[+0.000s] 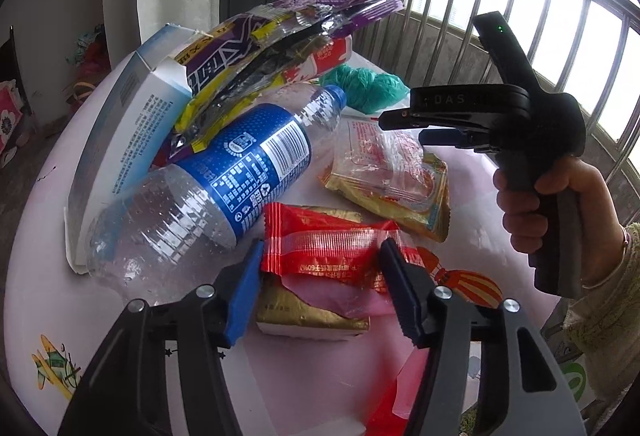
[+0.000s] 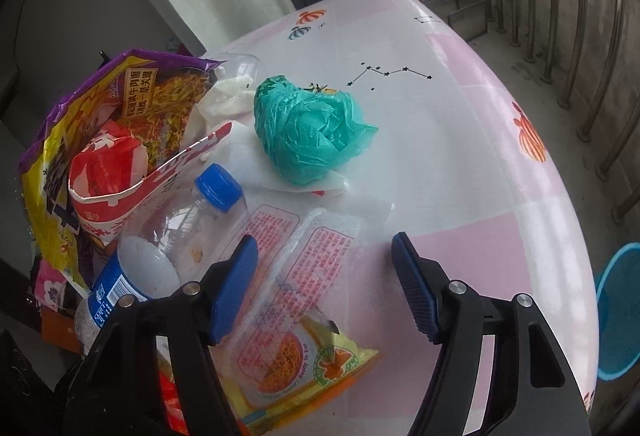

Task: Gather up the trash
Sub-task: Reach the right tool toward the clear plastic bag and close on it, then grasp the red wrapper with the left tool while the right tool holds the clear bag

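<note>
A glossy pink tablecloth (image 2: 460, 164) by balcony railings (image 1: 560, 20) holds crinkly wrappers; both the left gripper (image 1: 320, 276) and the right gripper (image 2: 324, 272) stand spread, pinching nothing.

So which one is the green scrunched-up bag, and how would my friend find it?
Start at the pink and white table, then go to the trash pile at one side of it. On the pile's edge towards the bare tabletop, just past the bottle's blue cap, a teal plastic bag sits on white paper. It is the only green thing, balled up, with no printing.
</note>
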Demonstrator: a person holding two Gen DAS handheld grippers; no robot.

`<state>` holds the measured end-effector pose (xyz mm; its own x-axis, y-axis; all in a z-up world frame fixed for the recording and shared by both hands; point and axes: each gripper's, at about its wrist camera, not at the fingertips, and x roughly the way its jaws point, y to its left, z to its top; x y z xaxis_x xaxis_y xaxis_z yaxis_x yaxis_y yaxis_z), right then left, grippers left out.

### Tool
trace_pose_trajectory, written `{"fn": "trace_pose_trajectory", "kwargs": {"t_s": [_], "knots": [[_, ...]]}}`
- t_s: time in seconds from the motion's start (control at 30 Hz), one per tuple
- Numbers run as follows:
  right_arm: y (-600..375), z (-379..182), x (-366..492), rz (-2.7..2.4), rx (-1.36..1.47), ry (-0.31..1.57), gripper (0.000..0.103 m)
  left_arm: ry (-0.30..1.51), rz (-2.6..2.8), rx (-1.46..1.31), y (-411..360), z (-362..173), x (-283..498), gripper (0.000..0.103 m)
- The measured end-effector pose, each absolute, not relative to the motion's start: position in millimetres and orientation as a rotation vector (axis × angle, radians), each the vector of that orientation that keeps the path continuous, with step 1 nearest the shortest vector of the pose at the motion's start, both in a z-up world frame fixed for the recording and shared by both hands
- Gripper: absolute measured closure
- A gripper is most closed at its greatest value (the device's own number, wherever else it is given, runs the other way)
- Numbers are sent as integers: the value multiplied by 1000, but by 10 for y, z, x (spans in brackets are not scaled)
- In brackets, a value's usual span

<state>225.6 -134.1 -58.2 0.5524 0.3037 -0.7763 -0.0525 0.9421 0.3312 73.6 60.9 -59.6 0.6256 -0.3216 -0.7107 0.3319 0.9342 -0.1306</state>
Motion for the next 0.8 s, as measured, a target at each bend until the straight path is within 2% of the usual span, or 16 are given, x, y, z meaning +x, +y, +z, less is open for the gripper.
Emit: {"fn": "trace_pose_trajectory", "kwargs": {"t_s": [0.13, 0.2, 0.23, 0.3, 0.33, 0.6, 0.8], "knots": [[-1298, -594, 2267, 194, 230, 970, 58, 807, -372, 32, 597, -617, 733, 54], [-1295, -601, 2245, 177, 195, 969, 73, 799, -371, 52, 581, -619, 728, 56], [-1301, -606, 2235, 173, 186, 970, 77, 795, -371, 61, 572, -621, 725, 57], [-1338, -629, 2237, 178, 199, 981, 97, 787, -371, 75, 562, -612, 712, 60], [-1364, -639, 2260, 181, 217, 987, 100, 781, -370, 81, 548, -595, 706, 61], [-1642, -497, 2166, 292, 453, 907, 103, 714, -409, 109, 456, -449, 707, 82], [-1852, -328, 1982, 369, 606, 834, 103, 674, -445, 102, 409, -321, 610, 93]]}}
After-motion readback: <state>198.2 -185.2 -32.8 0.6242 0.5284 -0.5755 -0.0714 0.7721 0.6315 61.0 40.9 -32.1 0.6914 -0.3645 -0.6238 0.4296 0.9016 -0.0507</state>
